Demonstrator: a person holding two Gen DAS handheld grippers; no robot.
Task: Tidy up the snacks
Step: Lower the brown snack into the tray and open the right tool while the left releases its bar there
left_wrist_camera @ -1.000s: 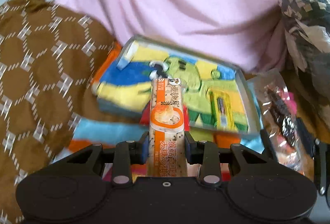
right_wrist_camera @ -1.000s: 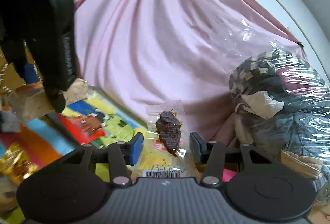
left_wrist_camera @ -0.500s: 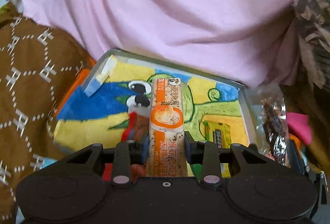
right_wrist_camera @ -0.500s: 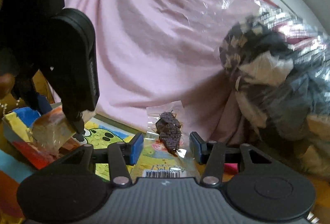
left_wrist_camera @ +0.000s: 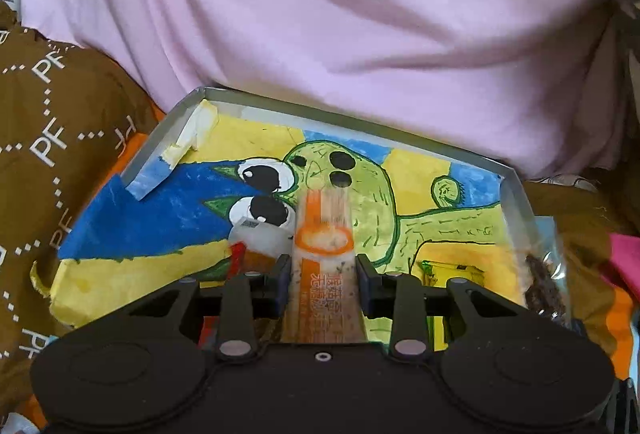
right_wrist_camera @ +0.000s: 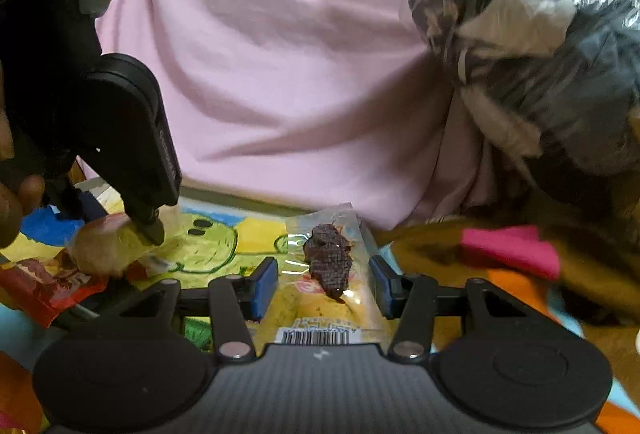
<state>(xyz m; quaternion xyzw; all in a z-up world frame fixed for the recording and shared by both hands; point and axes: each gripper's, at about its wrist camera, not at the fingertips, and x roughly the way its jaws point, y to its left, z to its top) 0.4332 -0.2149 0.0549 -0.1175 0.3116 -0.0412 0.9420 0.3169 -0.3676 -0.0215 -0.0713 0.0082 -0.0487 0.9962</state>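
Note:
My left gripper [left_wrist_camera: 323,284] sits between its jaws an orange-and-white snack bar [left_wrist_camera: 323,258], blurred, tilted down into the painted box lid [left_wrist_camera: 360,122]; the jaws look slightly parted around it. The left gripper also shows in the right wrist view [right_wrist_camera: 154,230], over the box. A white-capped snack packet [left_wrist_camera: 260,238] lies in the box beside the bar. My right gripper [right_wrist_camera: 323,288] holds a clear packet of dark dried meat [right_wrist_camera: 328,262] at the box's right edge; the same packet shows in the left wrist view [left_wrist_camera: 542,274].
Pink cloth [left_wrist_camera: 320,14] rises behind the box. Brown patterned fabric [left_wrist_camera: 48,138] lies at the left. A plastic bag of clothes [right_wrist_camera: 540,46] stands at the right, with a pink item [right_wrist_camera: 512,246] below it. A red snack wrapper [right_wrist_camera: 44,286] lies left of the box.
The left gripper moved forward and down over the box; its jaws widened and the bar now blurs as it tips into the box. The right gripper followed to the box's right edge.

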